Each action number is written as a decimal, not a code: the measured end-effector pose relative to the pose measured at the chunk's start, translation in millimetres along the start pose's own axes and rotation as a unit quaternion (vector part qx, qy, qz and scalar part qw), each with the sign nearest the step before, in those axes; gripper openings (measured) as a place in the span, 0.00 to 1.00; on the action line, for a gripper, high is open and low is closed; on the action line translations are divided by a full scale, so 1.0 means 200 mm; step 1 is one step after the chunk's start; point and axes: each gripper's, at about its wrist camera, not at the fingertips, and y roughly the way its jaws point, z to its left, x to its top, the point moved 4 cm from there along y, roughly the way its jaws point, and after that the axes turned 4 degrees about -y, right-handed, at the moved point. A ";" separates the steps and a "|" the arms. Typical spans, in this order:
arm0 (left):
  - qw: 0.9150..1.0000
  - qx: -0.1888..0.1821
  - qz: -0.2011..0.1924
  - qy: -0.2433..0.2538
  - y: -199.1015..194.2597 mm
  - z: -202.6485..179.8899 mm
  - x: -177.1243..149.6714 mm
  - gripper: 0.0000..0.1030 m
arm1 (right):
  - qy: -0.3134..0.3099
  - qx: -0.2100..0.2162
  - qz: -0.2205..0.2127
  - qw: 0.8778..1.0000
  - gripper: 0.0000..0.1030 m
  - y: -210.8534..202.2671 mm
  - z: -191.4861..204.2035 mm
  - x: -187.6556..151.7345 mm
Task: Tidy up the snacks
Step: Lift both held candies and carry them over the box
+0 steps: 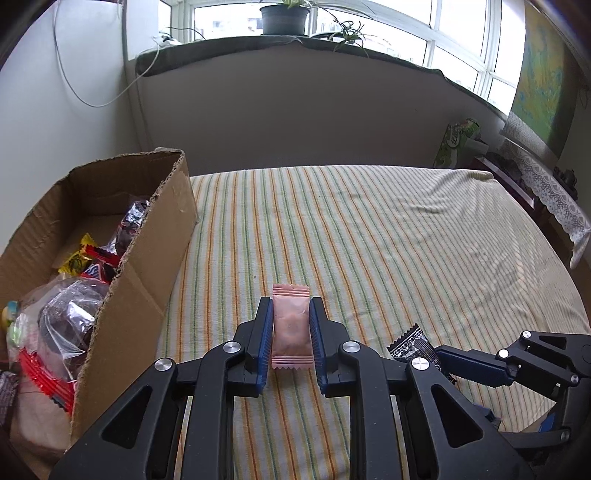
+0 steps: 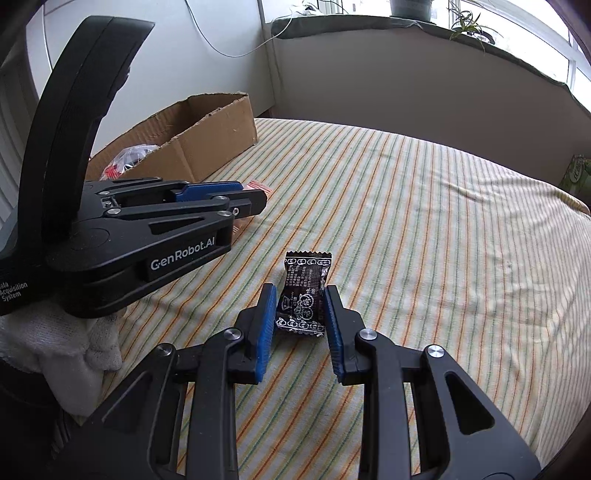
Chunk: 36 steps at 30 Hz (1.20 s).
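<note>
My left gripper [image 1: 290, 308] is shut on a pink snack packet [image 1: 290, 326], its blue pads pressed to both sides, low over the striped cloth [image 1: 369, 236]. My right gripper [image 2: 300, 295] is shut on a black snack packet [image 2: 304, 291] with white print. In the left wrist view the black packet [image 1: 412, 343] and the right gripper's blue finger [image 1: 472, 365] show at the lower right. In the right wrist view the left gripper [image 2: 251, 195] shows at the left with the pink packet's end [image 2: 258, 185] poking out. A cardboard box [image 1: 147, 266] stands left, holding several wrapped snacks [image 1: 92, 258].
The box [image 2: 221, 129] sits at the cloth's far left edge. A wall and a windowsill with potted plants [image 1: 284, 18] lie beyond. A green packet [image 1: 454, 144] and a lace-covered shelf [image 1: 546, 184] stand at the right. A white cloth [image 2: 74, 350] lies under the left gripper.
</note>
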 end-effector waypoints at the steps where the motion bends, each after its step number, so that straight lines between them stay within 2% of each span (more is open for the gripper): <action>1: 1.000 -0.001 -0.002 0.001 -0.01 -0.01 0.00 0.17 | 0.001 -0.002 -0.002 1.000 0.26 -0.02 -0.01 -0.01; 7: 1.000 -0.011 -0.013 -0.004 -0.07 -0.02 -0.01 0.17 | 0.008 -0.002 -0.011 1.000 0.26 -0.05 -0.04 0.00; 19: 0.997 -0.034 -0.058 -0.028 -0.30 0.00 -0.05 0.17 | 0.026 0.003 -0.034 0.999 0.26 -0.17 -0.08 -0.01; 24: 0.998 -0.038 -0.052 -0.023 -0.31 -0.02 -0.11 0.17 | 0.026 0.004 -0.037 0.999 0.26 -0.19 -0.09 0.00; 36: 0.994 -0.043 -0.090 -0.040 -0.48 0.09 -0.09 0.17 | 0.028 0.028 -0.082 0.996 0.26 -0.29 0.00 0.22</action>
